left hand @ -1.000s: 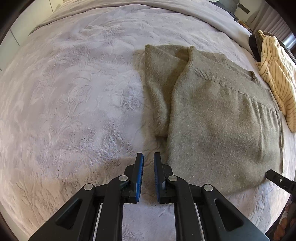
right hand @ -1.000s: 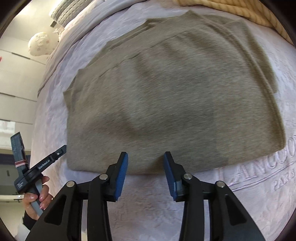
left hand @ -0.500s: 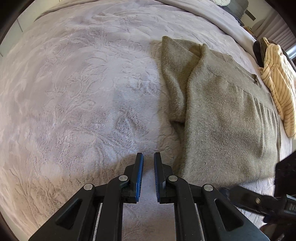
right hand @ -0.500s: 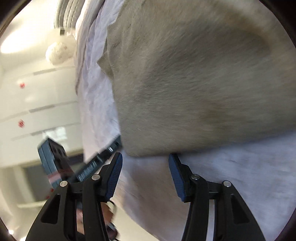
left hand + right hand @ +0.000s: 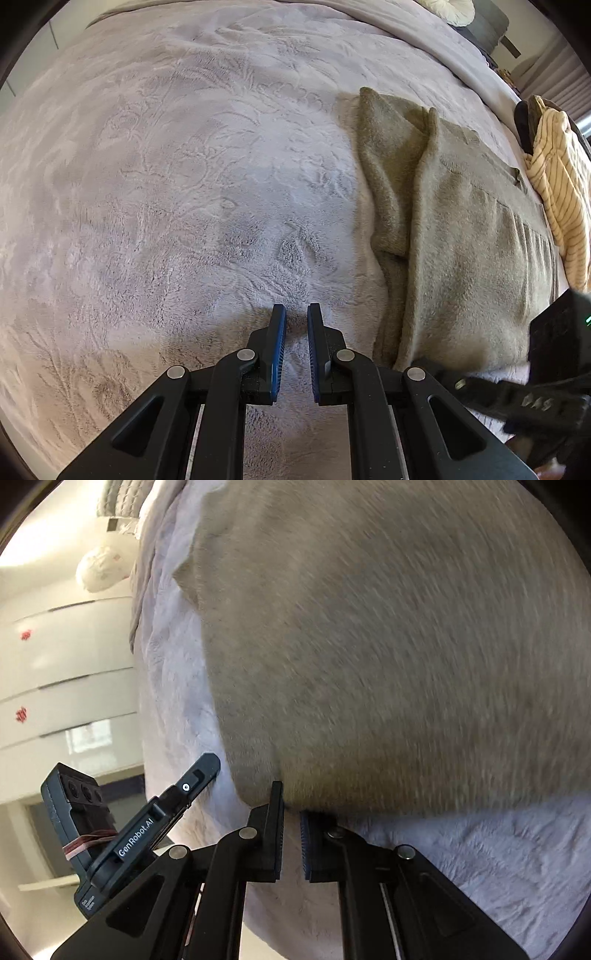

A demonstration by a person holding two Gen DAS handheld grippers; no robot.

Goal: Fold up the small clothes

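An olive-grey knit sweater (image 5: 461, 251) lies partly folded on the bed, one sleeve folded along its left side. It fills the right wrist view (image 5: 388, 646). My left gripper (image 5: 296, 314) hovers low over bare blanket just left of the sweater's near corner, jaws a narrow gap apart, holding nothing. My right gripper (image 5: 291, 805) has closed on the sweater's near hem at its left corner; the right fingertip is tucked under the fabric. The right gripper also shows in the left wrist view (image 5: 517, 391) at the lower right.
The bed is covered by a pale lilac embossed blanket (image 5: 166, 184). A cream striped garment (image 5: 561, 192) lies beyond the sweater at the far right. White cabinets (image 5: 62, 664) stand off the bed's left side. The left gripper appears in the right wrist view (image 5: 147, 827).
My right gripper dropped to the sweater's near left corner and closed from wide open onto the hem. My left gripper shifted left, away from the sweater edge, its gap unchanged.
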